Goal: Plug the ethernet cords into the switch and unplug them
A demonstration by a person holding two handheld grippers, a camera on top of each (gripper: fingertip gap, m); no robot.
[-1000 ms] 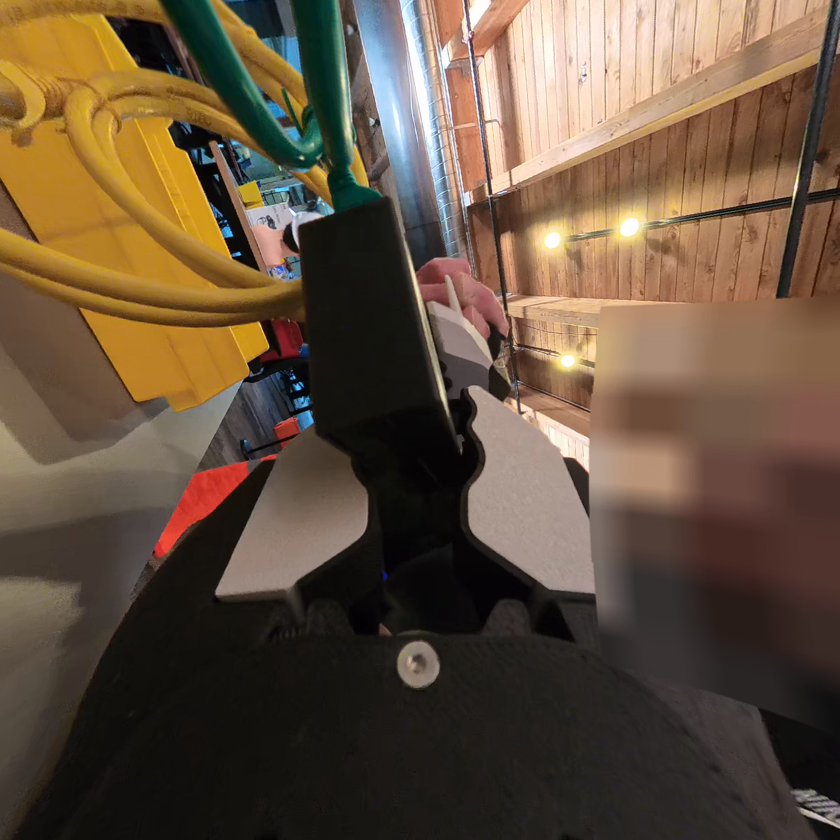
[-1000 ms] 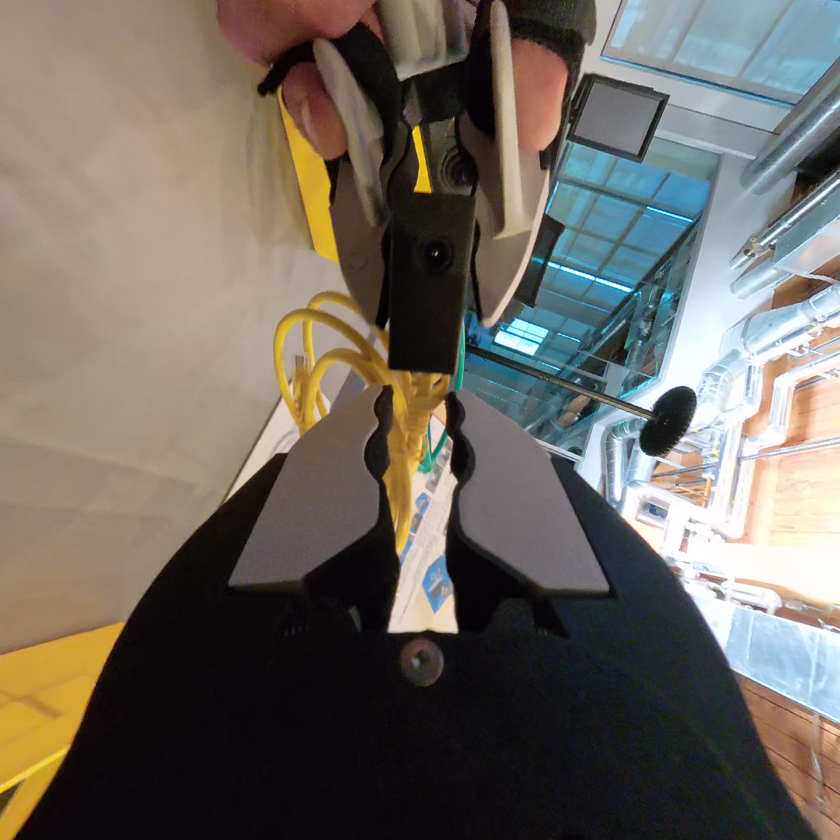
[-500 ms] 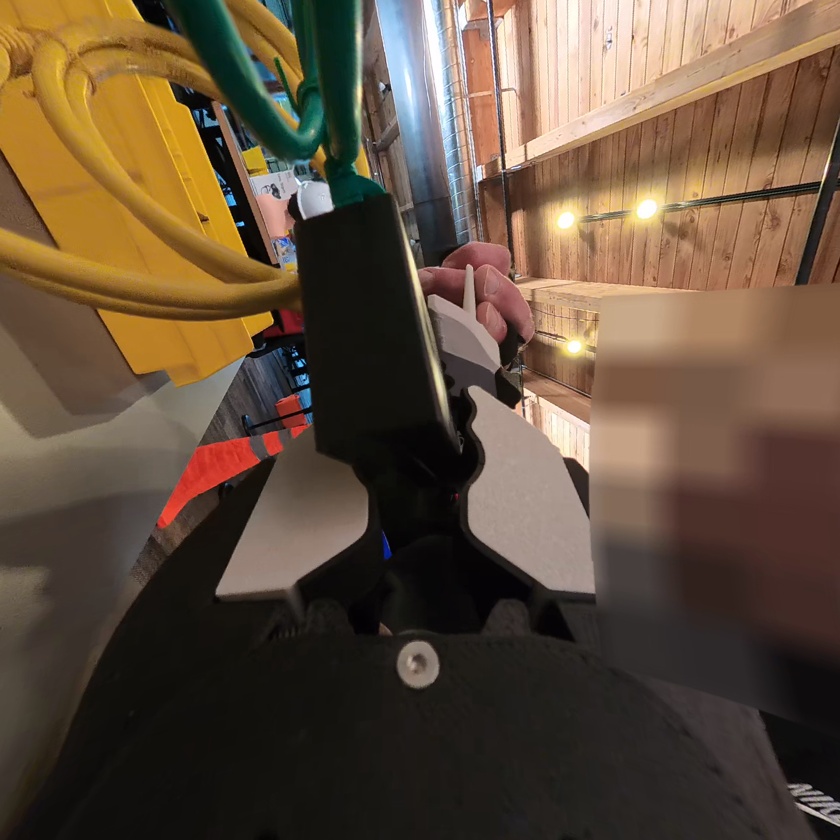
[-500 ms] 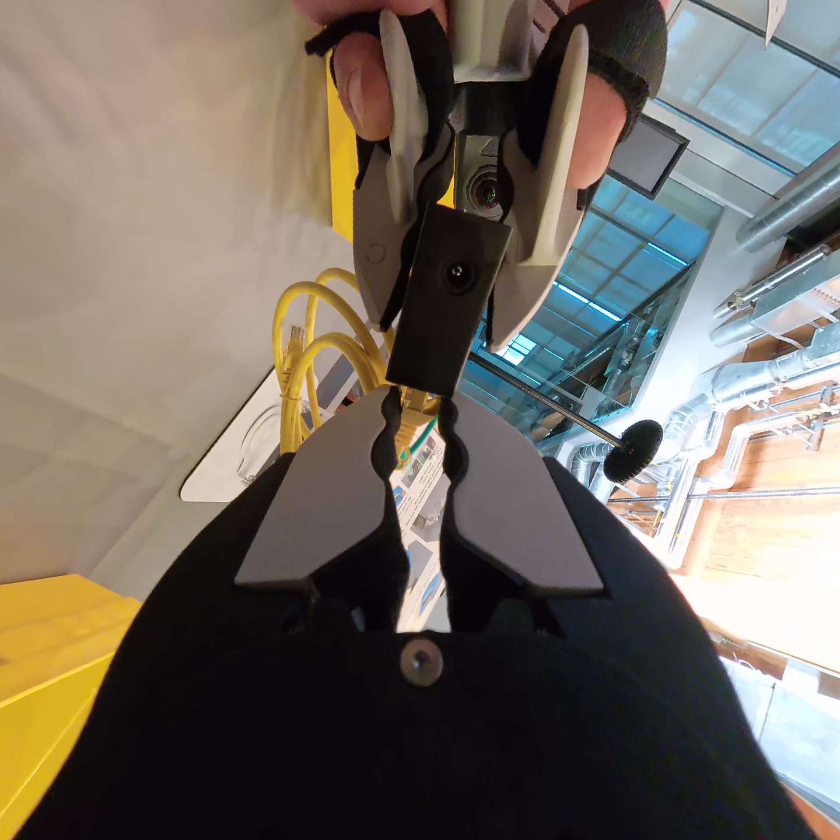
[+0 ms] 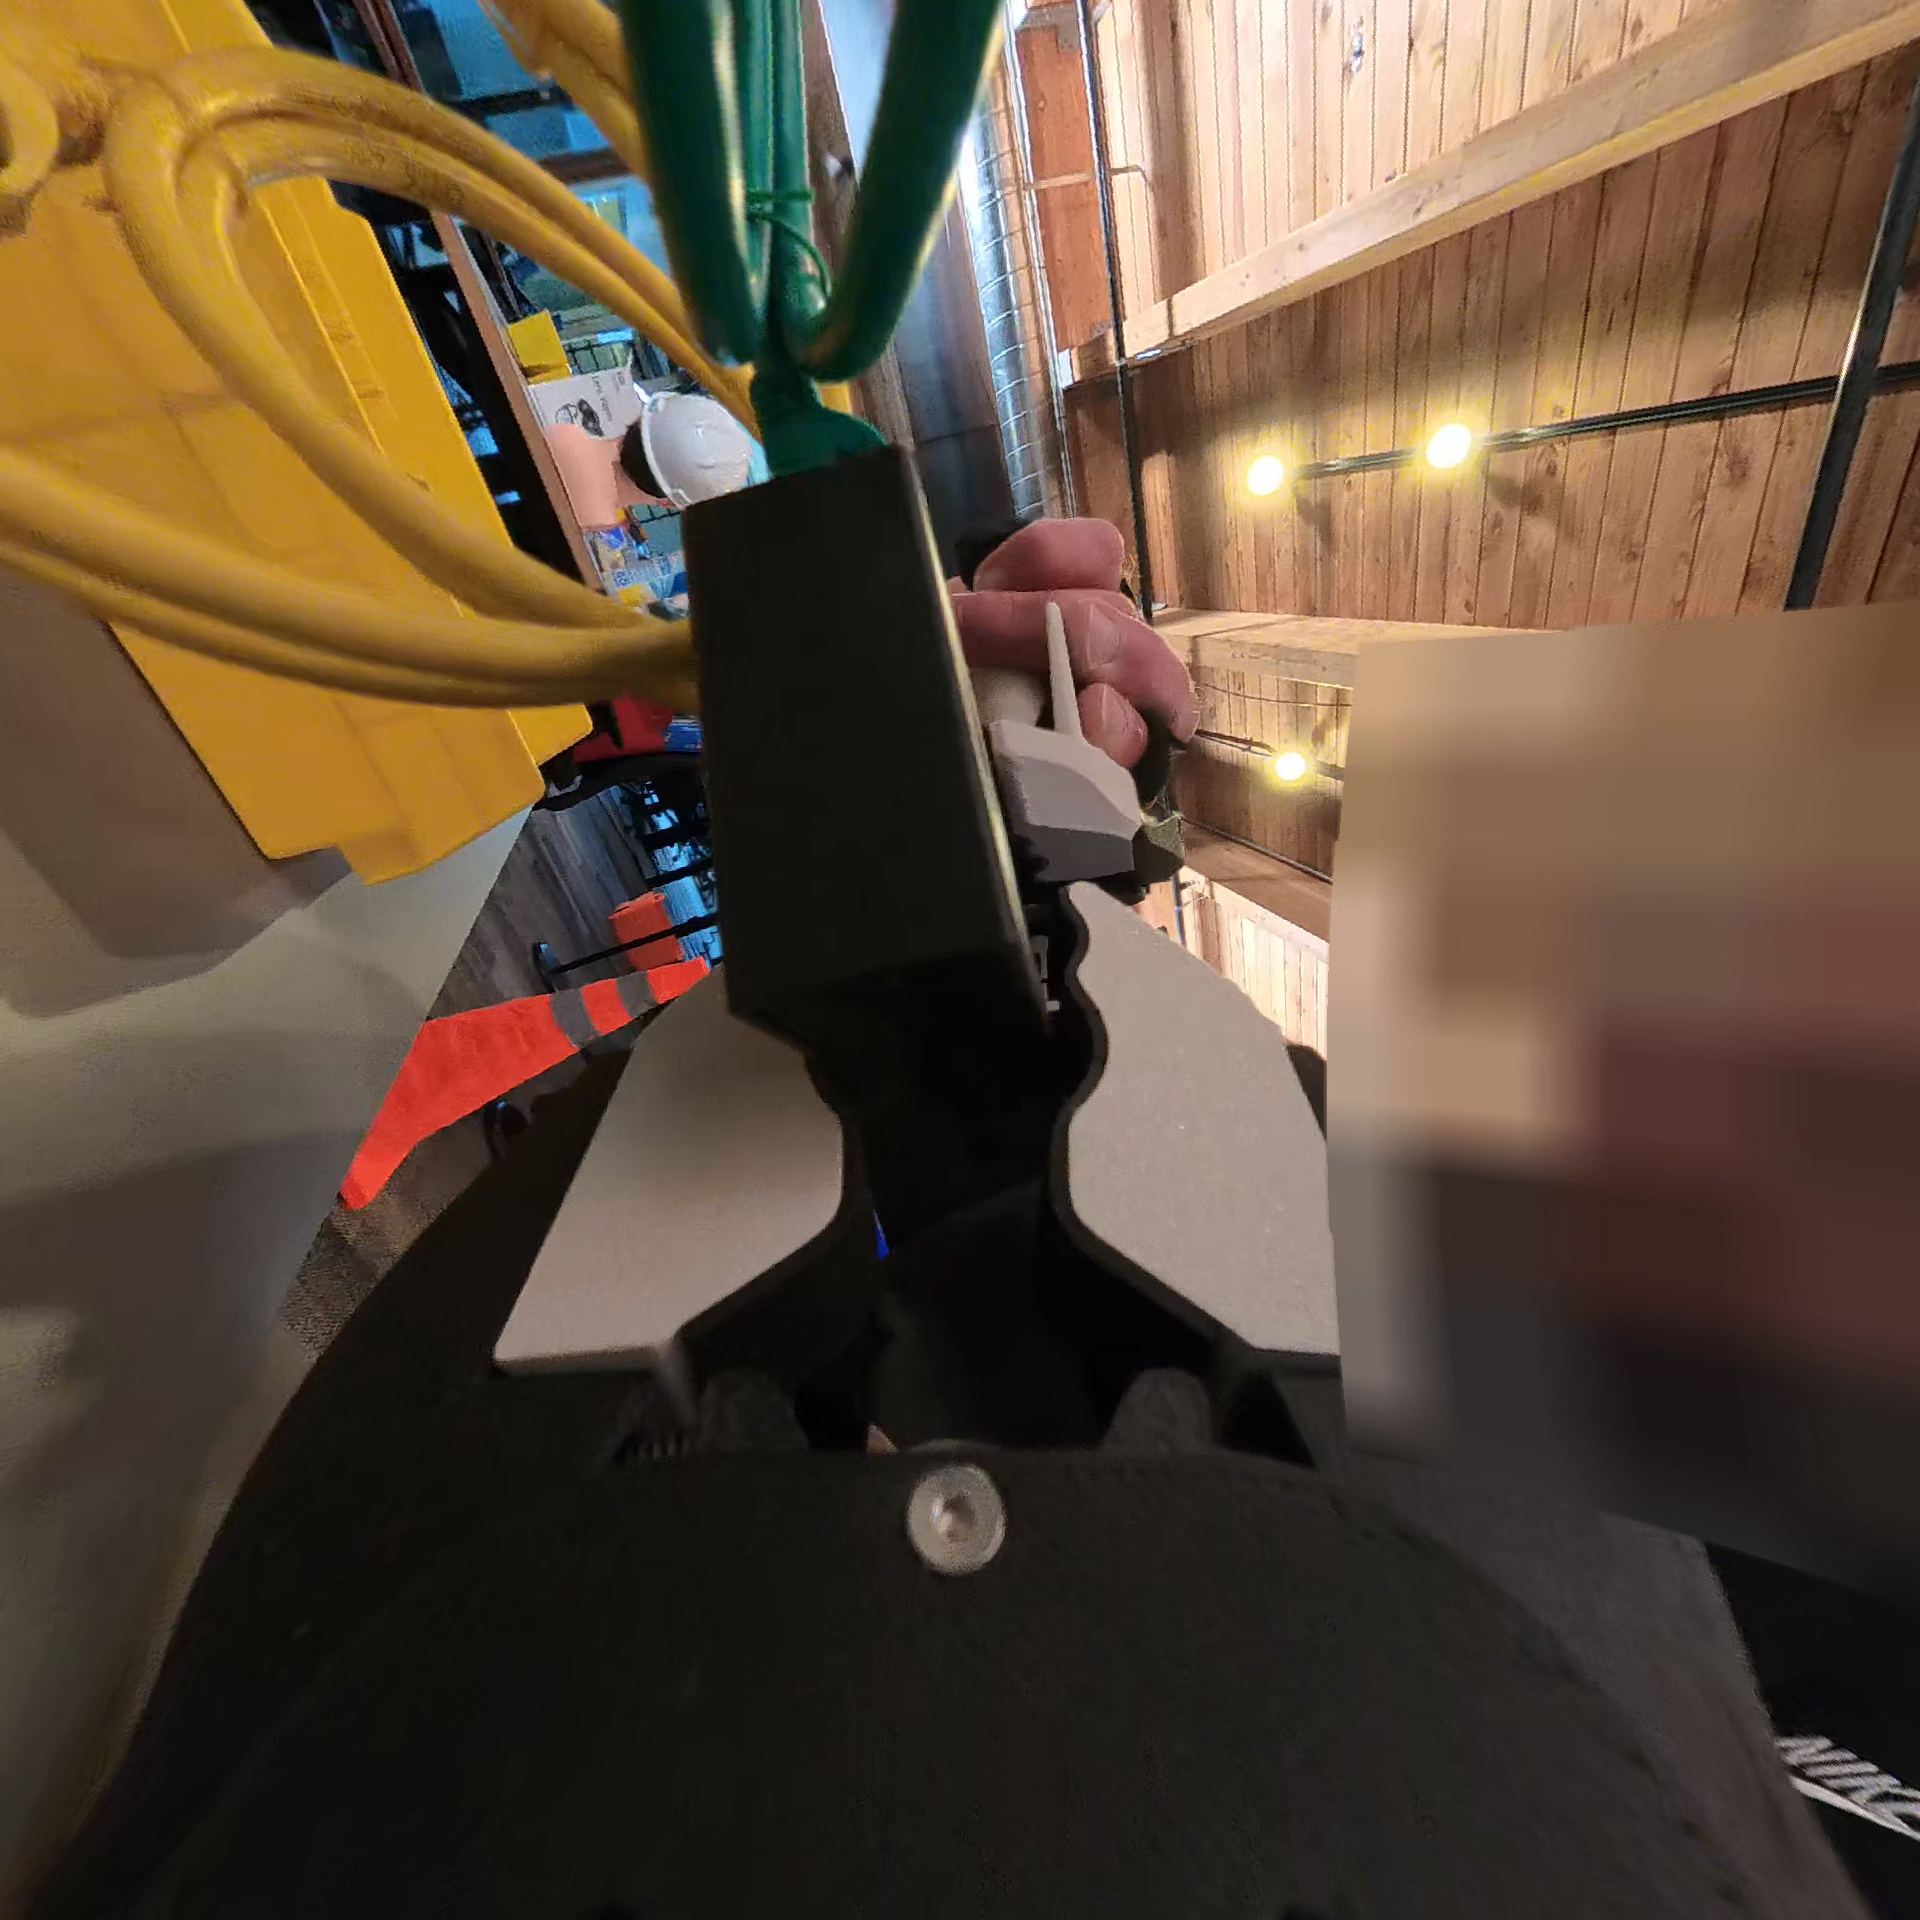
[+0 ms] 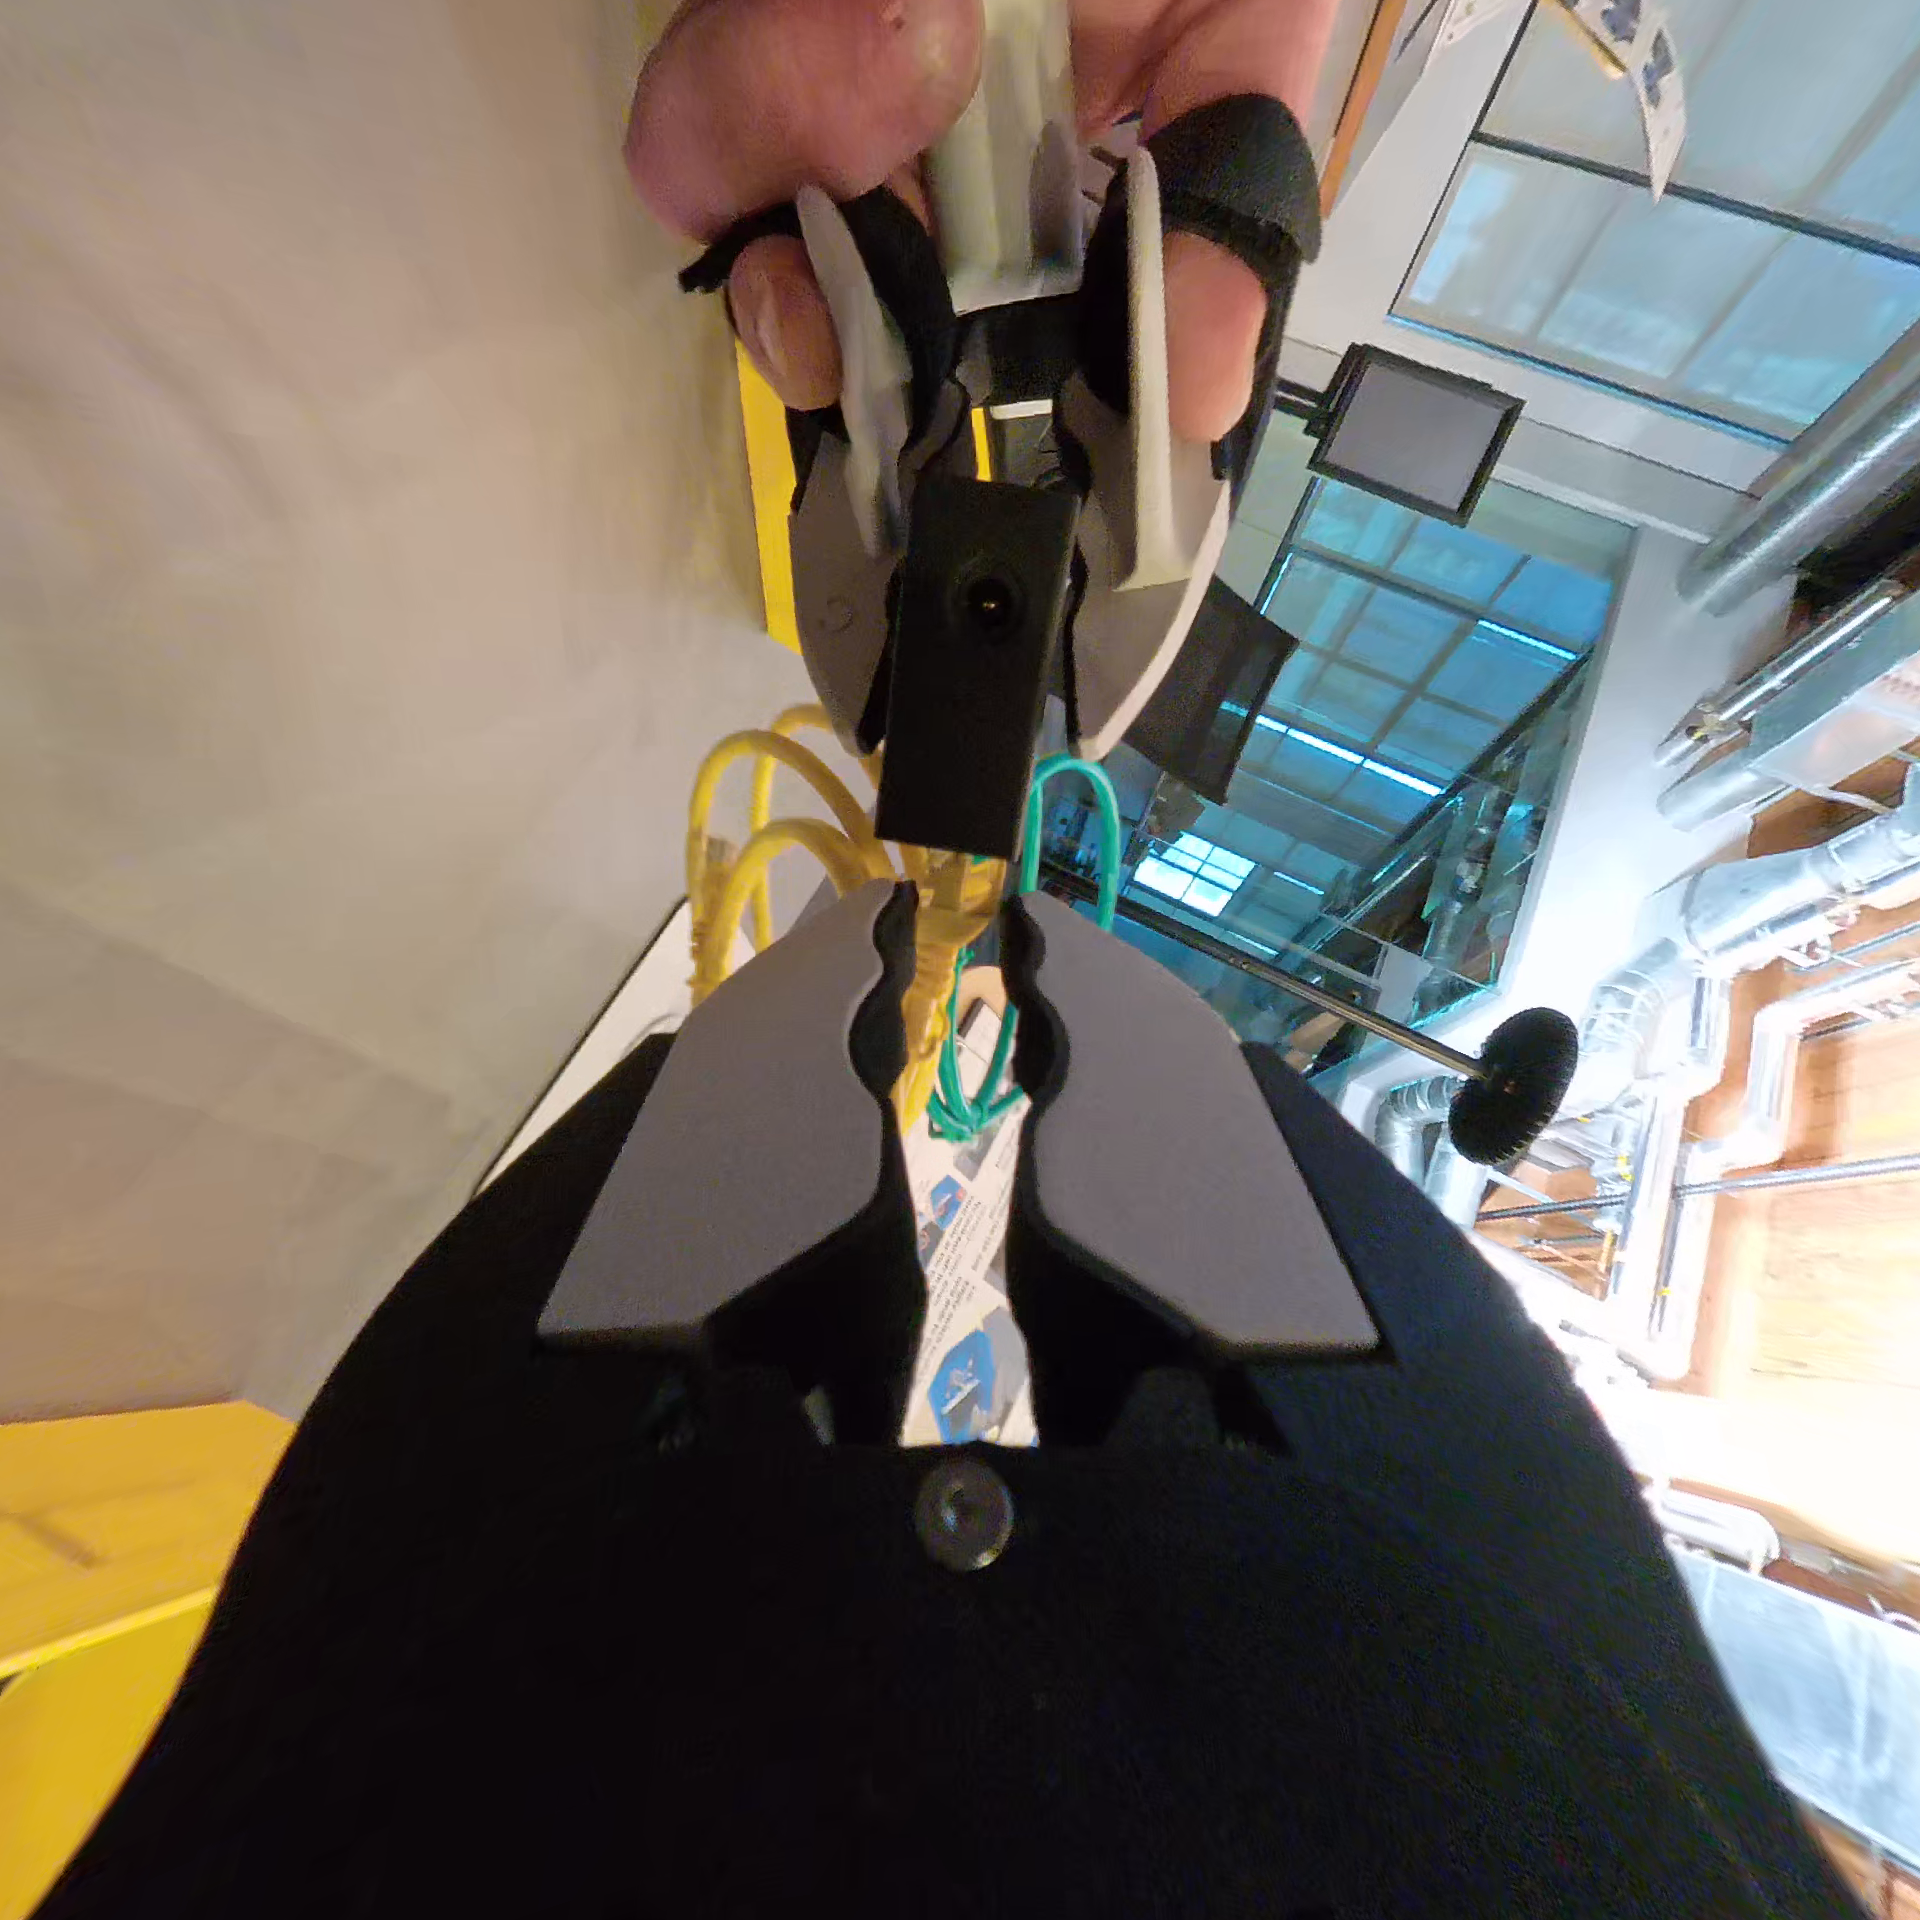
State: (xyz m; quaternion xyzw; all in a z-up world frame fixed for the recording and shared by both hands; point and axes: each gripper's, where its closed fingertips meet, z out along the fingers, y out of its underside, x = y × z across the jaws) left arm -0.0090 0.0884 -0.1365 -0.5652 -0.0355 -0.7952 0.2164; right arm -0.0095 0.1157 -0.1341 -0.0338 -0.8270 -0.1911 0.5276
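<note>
Gripping the black switch (image 5: 852, 727) in my left gripper (image 5: 945, 997), with my right gripper (image 6: 961, 935) parted around a yellow plug.

Nearest in the left wrist view, my two grey fingers (image 5: 696, 1153) clamp the lower end of the switch, which stands lifted and a little tilted; a green cord (image 5: 800, 270) is plugged into its top and yellow cords (image 5: 312, 613) loop off to its left side, in front of a yellow bin (image 5: 208, 582). Behind the switch sits the other gripper in a hand (image 5: 1081, 634). In the right wrist view, my fingers (image 6: 758, 1122) stand apart with a yellow connector (image 6: 951, 914) between their tips; whether they touch it I cannot tell. Just beyond hangs the switch (image 6: 971, 655), held by the far gripper (image 6: 987, 582).
</note>
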